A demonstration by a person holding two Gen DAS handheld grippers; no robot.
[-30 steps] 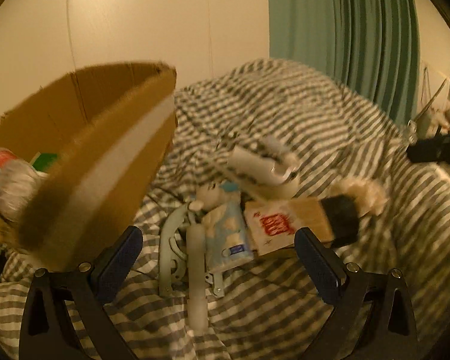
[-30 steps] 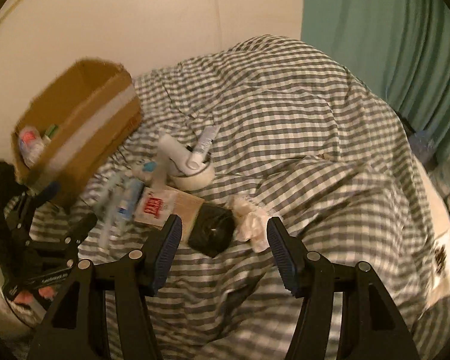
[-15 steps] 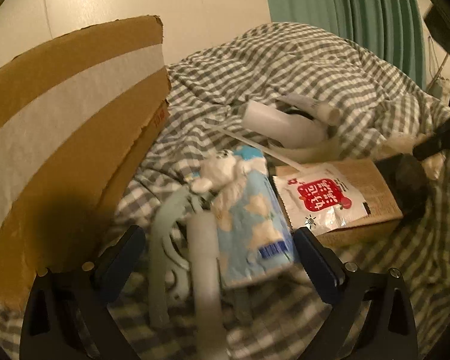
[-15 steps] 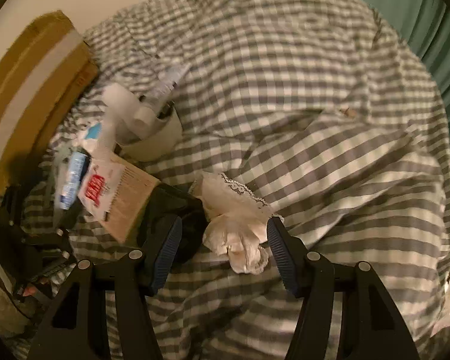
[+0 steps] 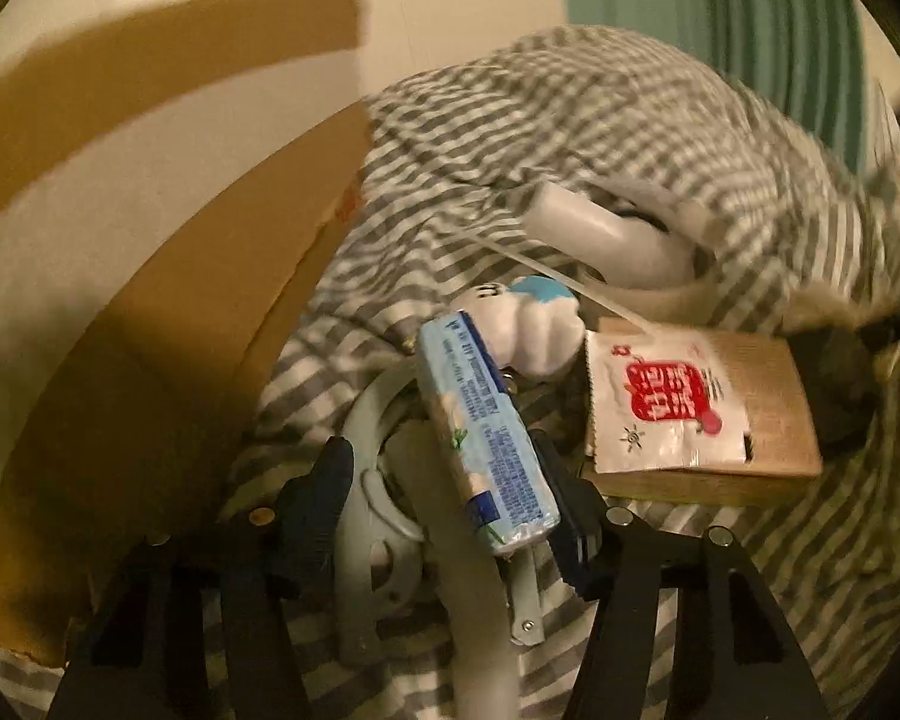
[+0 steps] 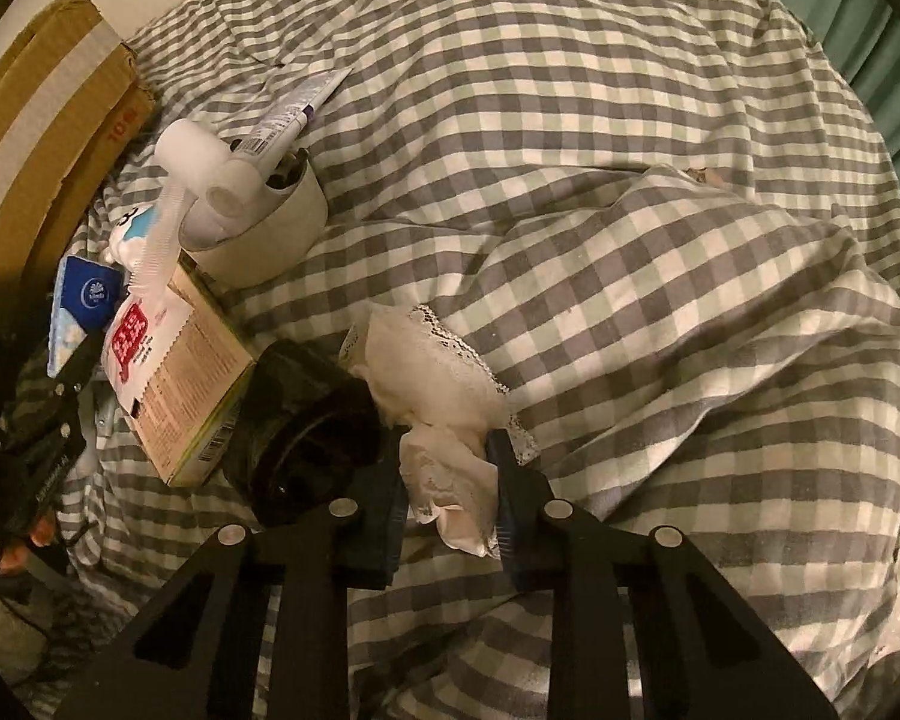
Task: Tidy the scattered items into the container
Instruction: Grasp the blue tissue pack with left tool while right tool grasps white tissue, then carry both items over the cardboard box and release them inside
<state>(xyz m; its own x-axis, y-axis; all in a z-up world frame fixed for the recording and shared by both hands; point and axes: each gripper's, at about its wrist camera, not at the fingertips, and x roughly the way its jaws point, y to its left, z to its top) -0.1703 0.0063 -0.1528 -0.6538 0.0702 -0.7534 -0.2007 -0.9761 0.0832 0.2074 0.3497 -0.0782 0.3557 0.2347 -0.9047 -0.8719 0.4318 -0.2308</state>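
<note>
The cardboard box (image 5: 168, 324) with a white tape band stands at the left on the checked bed; it also shows in the right wrist view (image 6: 42, 126). My left gripper (image 5: 450, 492) has closed around a light blue tissue pack (image 5: 486, 438), tilted on edge, with a pale plastic hanger-like piece (image 5: 372, 480) also between its fingers. My right gripper (image 6: 447, 480) is shut on a crumpled white lace cloth (image 6: 438, 372). A brown carton (image 6: 192, 372) with a red-and-white sachet (image 5: 660, 396) lies between them.
A black round jar (image 6: 306, 420) lies beside the lace cloth. A white cup (image 6: 270, 228) holding a tube (image 6: 294, 114) and a white roll (image 6: 198, 162) sits behind the carton. A small white-and-blue figure (image 5: 534, 324) lies by the tissue pack. A teal curtain (image 5: 720, 12) hangs behind.
Both grippers moved down and forward and narrowed from wide open. The left one closed around the tissue pack; the right one closed on the lace cloth.
</note>
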